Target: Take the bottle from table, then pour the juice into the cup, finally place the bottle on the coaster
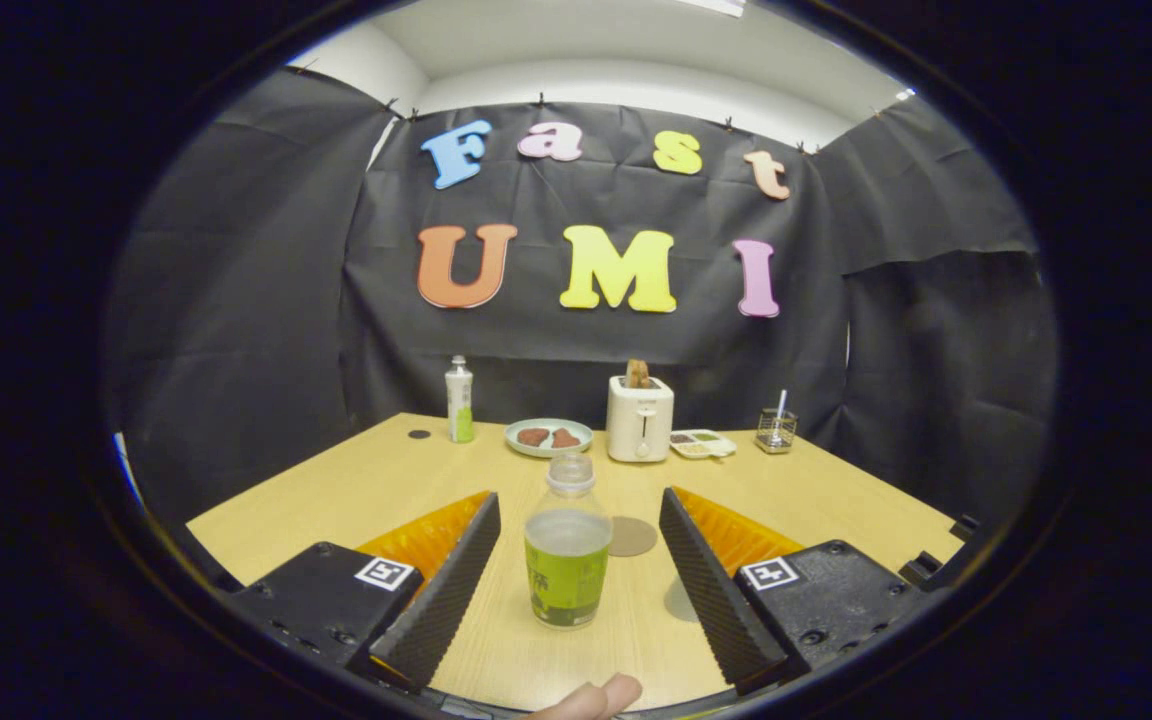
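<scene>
In the gripper view, the claw (576,565) was spread wide, and both fingers stood apart from the bottle (567,543), so nothing was pinched. The bottle stood upright on the wooden table (356,490) between the two fingers, a little nearer to the left one. It was clear, with a pale cap and a green label, and the liquid reached about the top of the label. Just beyond the bottle, slightly toward the right finger, a round brown coaster (632,536) lay flat on the table.

Well beyond the fingers, near the black cloth wall, there stood a second slim bottle (459,400), a plate (548,437) with two dark pieces of food, a white toaster (640,418) with toast in it, a small tray (702,443) and a glass cup (776,430) with a stick inside. A person's fingertip (596,698) showed below the claw.
</scene>
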A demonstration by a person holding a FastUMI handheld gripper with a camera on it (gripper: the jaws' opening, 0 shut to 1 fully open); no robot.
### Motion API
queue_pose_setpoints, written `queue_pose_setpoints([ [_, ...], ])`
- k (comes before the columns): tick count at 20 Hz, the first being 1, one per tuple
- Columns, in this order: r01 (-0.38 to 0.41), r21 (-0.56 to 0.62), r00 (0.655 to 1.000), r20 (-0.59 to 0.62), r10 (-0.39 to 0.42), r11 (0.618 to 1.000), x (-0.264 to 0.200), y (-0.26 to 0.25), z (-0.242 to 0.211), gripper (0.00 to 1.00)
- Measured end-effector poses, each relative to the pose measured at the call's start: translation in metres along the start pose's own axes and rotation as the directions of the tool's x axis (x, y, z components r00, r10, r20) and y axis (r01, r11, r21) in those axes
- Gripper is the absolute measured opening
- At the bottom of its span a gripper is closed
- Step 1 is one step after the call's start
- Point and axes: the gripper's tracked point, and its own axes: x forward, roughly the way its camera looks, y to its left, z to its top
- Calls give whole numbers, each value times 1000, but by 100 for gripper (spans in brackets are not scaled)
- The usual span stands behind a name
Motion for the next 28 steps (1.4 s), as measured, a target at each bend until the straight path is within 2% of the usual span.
queue_pose_setpoints([
  [3,38,-22,999,11,-38,999,19,0,-17,100],
  [10,46,-26,999,-2,-46,999,54,6,-48,100],
  [16,44,-7,999,9,-44,999,74,10,-58,100],
  [19,54,5,996,68,-54,999,74,8,-48,100],
  [22,64,6,997,47,-65,998,83,6,-48,100],
  [25,73,15,997,20,-74,997,83,4,-41,84],
  [28,57,47,998,16,-58,997,79,7,-34,82],
])
